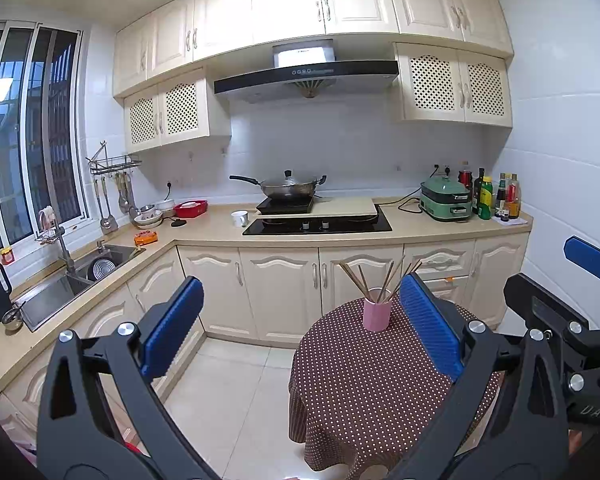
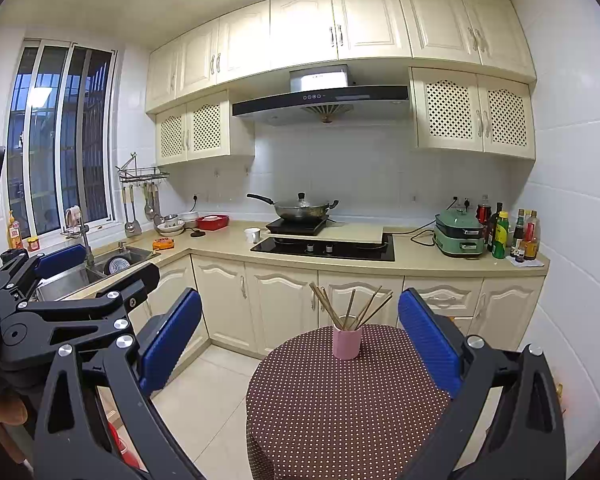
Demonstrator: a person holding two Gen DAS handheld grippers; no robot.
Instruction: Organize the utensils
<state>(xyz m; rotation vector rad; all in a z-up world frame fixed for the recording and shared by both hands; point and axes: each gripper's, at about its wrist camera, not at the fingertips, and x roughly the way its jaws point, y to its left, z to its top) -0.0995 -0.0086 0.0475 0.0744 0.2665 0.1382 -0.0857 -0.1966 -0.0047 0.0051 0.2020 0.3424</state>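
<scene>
Both grippers hang nearest the lenses with their blue pads spread wide and nothing between them: the left gripper [image 1: 300, 328] sits off the left side of the table, its right pad overlapping the table's edge in view, while the right gripper [image 2: 300, 344] frames the table more squarely. Just beyond lies the round table [image 2: 340, 400] under a brown polka-dot cloth, bare except for a pink cup [image 2: 347, 342] standing upright toward its far edge. Chopsticks [image 2: 352, 308] fan out of the cup at loose angles, all of them apparently already inside; no stray utensil shows on the cloth. Behind the table run cream cabinets, a black hob [image 2: 324, 247] carrying a wok [image 2: 300, 210], and a green cooker [image 2: 460, 236] beside bottles at the right. Judging from this, the main risk is the cup: it looks light and top-heavy with splayed sticks, so a pad brushing those tips on approach could tip it off the far edge. The cloth could also slide under a push.
</scene>
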